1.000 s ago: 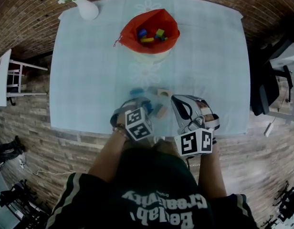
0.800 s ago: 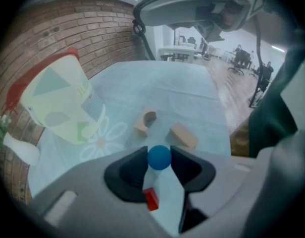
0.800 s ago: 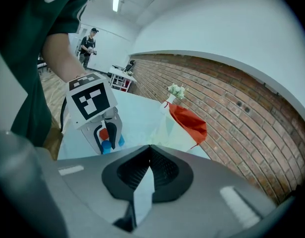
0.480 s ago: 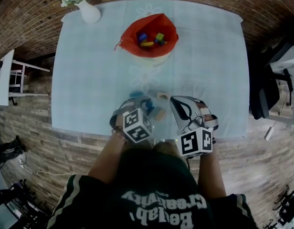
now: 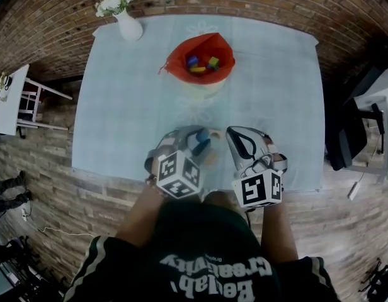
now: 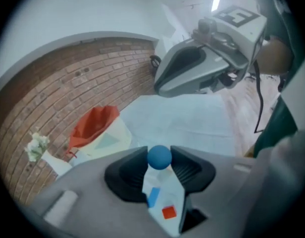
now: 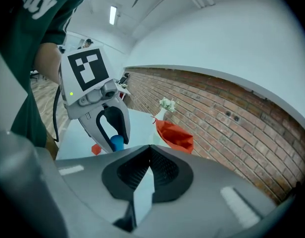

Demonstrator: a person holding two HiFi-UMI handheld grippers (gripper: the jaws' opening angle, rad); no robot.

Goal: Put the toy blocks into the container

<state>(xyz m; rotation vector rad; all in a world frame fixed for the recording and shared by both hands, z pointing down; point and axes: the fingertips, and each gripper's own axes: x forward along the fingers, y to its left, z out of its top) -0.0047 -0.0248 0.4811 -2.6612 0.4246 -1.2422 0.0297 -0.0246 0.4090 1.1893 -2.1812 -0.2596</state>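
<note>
Blue round-topped toy block (image 6: 159,156) is sitting clamped in the left gripper (image 6: 159,159) jaws, hanging over the near edge of the pale blue cloth-covered desk (image 5: 125,106). Right gripper (image 7: 149,157) jaws are sitting closed on nothing. I'm reckoning this is the carry step. Next I'm needing to reach across to the red cloth-lined container (image 5: 179,60) at the far side and let go above it.

Only legible print is on the person's green shirt (image 5: 206,270): white "Creativity", upside down, bottom centre of head view. The bigger word beside it ends "...lab", the rest is unclear. Right gripper view, upper left: "ity". Left marker cube (image 5: 177,173) and right marker cube (image 5: 258,189): square codes, no letters.
</note>
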